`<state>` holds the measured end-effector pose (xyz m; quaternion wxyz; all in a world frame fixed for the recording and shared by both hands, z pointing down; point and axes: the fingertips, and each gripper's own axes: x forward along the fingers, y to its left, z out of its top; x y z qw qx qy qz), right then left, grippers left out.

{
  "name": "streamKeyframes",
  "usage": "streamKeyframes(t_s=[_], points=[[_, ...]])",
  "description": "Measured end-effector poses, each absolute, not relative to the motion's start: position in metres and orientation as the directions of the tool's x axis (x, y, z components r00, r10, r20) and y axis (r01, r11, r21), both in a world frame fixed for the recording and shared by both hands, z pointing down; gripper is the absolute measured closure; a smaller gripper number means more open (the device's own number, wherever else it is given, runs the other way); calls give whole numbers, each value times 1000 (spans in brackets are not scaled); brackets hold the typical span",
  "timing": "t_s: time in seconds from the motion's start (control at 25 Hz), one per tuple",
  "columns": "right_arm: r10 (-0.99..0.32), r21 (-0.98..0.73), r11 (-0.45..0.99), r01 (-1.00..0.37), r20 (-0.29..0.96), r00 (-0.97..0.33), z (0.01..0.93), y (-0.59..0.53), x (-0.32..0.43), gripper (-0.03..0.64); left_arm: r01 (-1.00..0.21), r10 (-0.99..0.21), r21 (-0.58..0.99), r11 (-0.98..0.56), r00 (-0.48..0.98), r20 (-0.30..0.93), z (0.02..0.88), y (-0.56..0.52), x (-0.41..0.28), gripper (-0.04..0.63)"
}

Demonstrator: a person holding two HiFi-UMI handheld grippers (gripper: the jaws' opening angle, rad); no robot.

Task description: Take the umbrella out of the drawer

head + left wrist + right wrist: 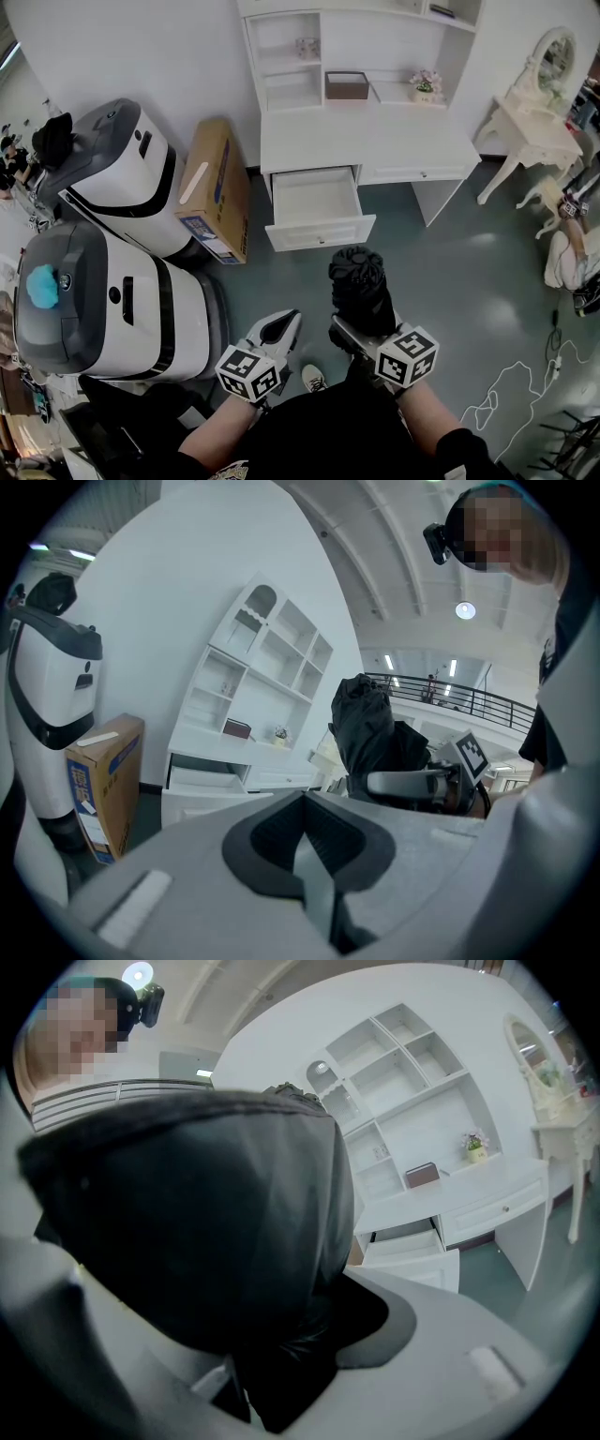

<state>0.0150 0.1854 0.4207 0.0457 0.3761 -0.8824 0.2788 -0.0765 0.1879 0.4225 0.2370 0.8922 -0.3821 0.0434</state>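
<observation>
Our right fingers (487, 1354) are clamped on the folded black umbrella (358, 281), held well clear of the open drawer (319, 230) under the counter (375, 141). Our left fingers (169, 892) are closed, empty. The drawer looks bare, so we judge the task essentially done.

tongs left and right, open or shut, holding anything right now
left tongs: shut, empty
right tongs: shut on the black folded umbrella
</observation>
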Motion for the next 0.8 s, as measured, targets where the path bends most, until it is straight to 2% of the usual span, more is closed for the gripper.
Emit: streamKeyframes(t_s=[0.8], points=[[-639,-465,556,-689,291,-712,421,187,20,341,-703,-659,386,-597,704,264,423,192,-73,595]])
